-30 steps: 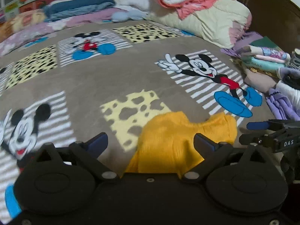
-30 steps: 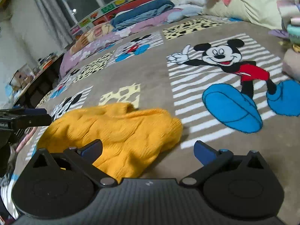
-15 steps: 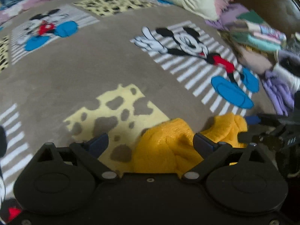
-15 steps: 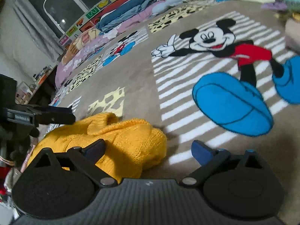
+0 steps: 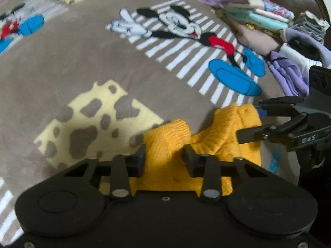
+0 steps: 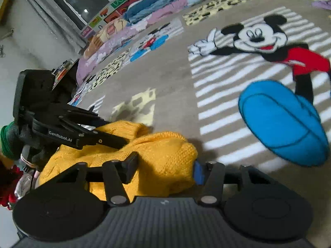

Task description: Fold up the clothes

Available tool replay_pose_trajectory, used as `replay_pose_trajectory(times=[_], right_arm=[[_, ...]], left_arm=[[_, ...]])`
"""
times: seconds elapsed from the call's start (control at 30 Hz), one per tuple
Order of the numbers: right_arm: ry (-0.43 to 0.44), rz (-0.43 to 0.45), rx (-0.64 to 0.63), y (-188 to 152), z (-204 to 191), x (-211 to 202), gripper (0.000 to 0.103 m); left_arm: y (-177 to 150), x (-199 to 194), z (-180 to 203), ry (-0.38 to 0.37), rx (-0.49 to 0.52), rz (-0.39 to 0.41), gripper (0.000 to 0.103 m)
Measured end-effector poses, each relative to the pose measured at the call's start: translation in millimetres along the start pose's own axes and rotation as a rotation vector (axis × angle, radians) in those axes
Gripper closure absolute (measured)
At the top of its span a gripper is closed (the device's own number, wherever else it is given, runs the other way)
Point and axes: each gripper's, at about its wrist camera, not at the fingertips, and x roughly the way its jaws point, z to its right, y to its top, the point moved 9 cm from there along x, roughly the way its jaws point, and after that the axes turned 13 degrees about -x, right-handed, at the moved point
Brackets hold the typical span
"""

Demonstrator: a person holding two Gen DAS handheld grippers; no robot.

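Both grippers (image 5: 164, 158) (image 6: 164, 168) clamped on bunched yellow sweater (image 5: 206, 136); open blanket (image 5: 82, 51) beyond

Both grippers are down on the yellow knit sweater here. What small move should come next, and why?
Probably lift both grippers together. The left gripper and right gripper each have their jaws closed on a bunched part of the yellow sweater, which lies crumpled on the Mickey Mouse blanket. Raising it should let it hang open.

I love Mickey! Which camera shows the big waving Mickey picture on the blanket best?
The right wrist view: the waving Mickey Mouse picture is large, upright and sharp on the brown blanket. The left wrist view shows the same picture smaller, tilted and blurred.
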Motion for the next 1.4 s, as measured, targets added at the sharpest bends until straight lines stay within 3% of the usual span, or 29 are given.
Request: replay_pose_trajectory(times=[0.17, 0.33, 0.47, 0.63, 0.8, 0.93, 1.1, 1.3, 1.4], right_arm=[[-0.044, 0.033, -0.101, 9, -22, -14, 0.065], [-0.047, 0.095, -0.164, 32, -49, -46, 0.073], [-0.021, 0.134, -0.219, 55, -82, -71, 0.075], [0.005, 0.17, -0.323, 81, -136, -96, 0.076], [0.017, 0.192, -0.433, 108, -186, -104, 0.077], [0.024, 0.203, -0.503, 140, -217, -96, 0.078], [0.01, 0.243, -0.548, 196, -241, -79, 0.079], [-0.032, 0.371, -0.58, 270, -264, -74, 0.079], [-0.07, 0.454, -0.629, 298, -276, -79, 0.079]], left_arm=[[0, -52, 7, 0.017, 0.001, 0.14, 0.077], [-5, -127, 25, 0.051, 0.021, 0.301, 0.079], [-20, -183, 36, 0.092, 0.021, 0.411, 0.08], [-42, -234, 42, 0.164, 0.04, 0.493, 0.08], [-47, -275, 24, 0.232, 0.025, 0.556, 0.08], [-34, -297, 4, 0.275, 0.013, 0.591, 0.081], [5, -329, -21, 0.349, 0.012, 0.663, 0.081], [51, -387, -33, 0.481, 0.052, 0.853, 0.081], [54, -397, -32, 0.538, 0.094, 0.929, 0.081]])
